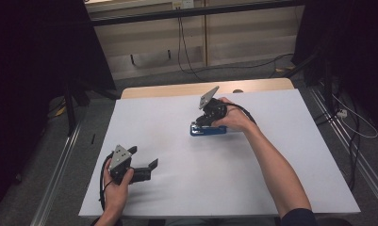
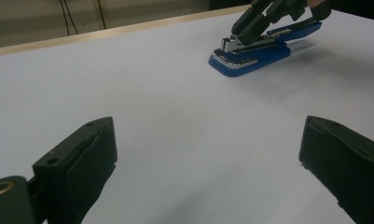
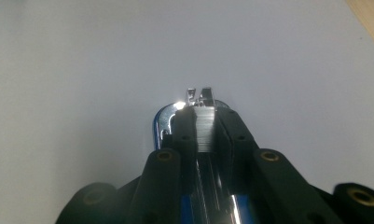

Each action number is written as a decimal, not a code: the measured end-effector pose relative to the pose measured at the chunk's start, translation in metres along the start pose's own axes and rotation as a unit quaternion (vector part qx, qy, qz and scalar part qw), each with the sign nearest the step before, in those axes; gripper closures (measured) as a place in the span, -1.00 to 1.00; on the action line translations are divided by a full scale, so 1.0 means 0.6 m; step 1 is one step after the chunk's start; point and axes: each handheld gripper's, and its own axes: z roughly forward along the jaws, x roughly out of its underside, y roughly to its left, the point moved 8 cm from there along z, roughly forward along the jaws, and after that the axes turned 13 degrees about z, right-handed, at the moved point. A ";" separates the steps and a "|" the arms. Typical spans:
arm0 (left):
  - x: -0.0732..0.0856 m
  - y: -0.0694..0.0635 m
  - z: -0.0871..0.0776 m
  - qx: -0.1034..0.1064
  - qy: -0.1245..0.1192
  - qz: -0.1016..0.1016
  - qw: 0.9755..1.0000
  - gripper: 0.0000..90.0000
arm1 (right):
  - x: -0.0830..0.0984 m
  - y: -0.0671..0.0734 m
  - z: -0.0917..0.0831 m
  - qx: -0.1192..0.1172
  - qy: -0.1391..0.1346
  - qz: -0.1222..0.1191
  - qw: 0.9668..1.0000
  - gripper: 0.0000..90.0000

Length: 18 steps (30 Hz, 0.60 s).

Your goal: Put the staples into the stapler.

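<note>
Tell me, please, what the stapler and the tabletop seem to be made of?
Stapler: glossy blue base and top, probably plastic, with a bright metal magazine that mirrors the light. Tabletop: matte white sheet, likely laminate, without glare, over a pale wood-look edge at the far side.

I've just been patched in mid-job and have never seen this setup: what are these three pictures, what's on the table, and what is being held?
No robot arm here: a person holds a hand-held two-jaw tool in each hand. The high view looks down from above the person's side of the white table. The other two pictures come from cameras riding on each tool, looking along its black jaws.

On the table lies a blue stapler, its top opened up from the base.

The right claw is closed on the stapler's silver staple strip, near the front end.

The left claw is open with nothing between its jaws, resting near the table's front left, pointed toward the stapler.
</note>
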 end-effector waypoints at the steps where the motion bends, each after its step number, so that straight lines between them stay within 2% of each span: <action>1: 0.000 0.000 0.000 -0.001 0.001 0.000 1.000 -0.90 | 0.000 0.000 0.000 0.001 0.000 -0.002 1.000 0.76; 18: 0.000 -0.001 0.001 0.000 0.000 0.001 1.000 -0.91 | -0.004 0.000 0.003 -0.002 0.002 -0.019 1.000 0.76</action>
